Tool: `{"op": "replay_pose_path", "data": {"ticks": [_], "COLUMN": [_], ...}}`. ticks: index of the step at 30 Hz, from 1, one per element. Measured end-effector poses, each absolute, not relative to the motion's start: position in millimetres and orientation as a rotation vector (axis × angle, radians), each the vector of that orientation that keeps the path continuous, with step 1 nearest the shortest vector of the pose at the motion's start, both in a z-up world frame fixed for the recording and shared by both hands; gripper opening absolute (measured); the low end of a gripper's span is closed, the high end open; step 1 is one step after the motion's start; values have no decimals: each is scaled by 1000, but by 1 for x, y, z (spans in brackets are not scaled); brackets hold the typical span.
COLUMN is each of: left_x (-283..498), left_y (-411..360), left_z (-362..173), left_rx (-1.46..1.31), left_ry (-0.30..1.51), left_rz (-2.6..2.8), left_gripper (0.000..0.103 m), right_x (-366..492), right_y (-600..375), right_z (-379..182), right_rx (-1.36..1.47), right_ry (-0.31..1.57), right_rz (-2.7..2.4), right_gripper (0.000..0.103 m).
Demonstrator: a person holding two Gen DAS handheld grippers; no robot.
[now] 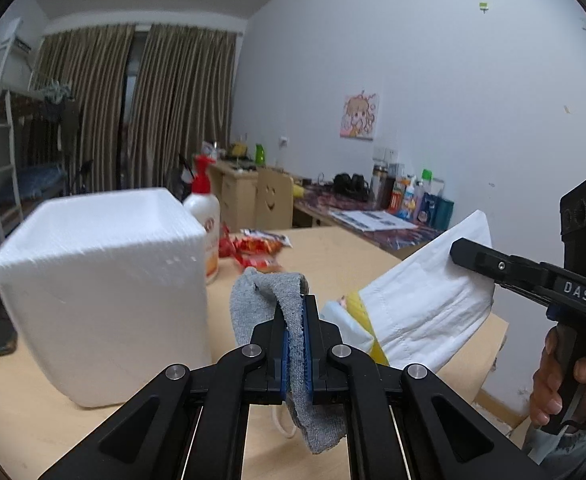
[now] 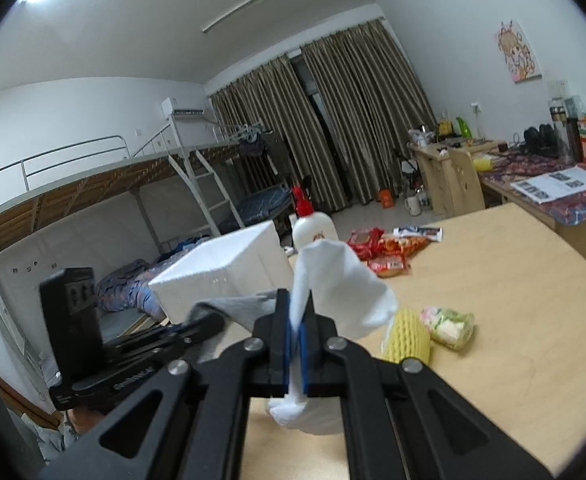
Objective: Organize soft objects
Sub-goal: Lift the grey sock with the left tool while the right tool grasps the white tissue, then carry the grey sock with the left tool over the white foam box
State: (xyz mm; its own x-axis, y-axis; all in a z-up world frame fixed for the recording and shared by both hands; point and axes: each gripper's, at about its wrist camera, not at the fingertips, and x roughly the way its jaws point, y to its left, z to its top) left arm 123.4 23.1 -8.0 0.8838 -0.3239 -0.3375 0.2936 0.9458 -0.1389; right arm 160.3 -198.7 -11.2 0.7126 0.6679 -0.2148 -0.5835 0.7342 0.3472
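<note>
Holding both grippers above the table, I have the left gripper clenched on a grey sock beside the foam box, and the right gripper clenched on a white cloth near the yellow foam net.

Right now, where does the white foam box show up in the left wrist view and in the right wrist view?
Left wrist view: the white foam box fills the left side, standing on the wooden table, left of the grey sock.
Right wrist view: it sits left of centre, behind the claw tips.
Shared landmark: the white bottle with a red pump top, right behind the box in both.
</note>
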Motion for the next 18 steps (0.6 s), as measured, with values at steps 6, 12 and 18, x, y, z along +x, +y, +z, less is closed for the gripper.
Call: {"op": "replay_pose_path", "data": {"ticks": [6, 12, 18], "left_x": [103, 80, 63], "left_y": [29, 39, 42], "left_z": [7, 19, 29], "left_rx": [-55, -42, -11], "left_ry": [314, 268, 229], "left_rz": [-289, -262, -234], "left_gripper": [6, 6, 6], "right_x": [150, 138, 133], "right_y": [-195, -195, -197], "right_z": [-5, 1, 4], "right_rx": [256, 251, 254], "right_ry": [298, 257, 226], "right_rz": [697, 697, 705], "right_gripper": [6, 6, 6]}}
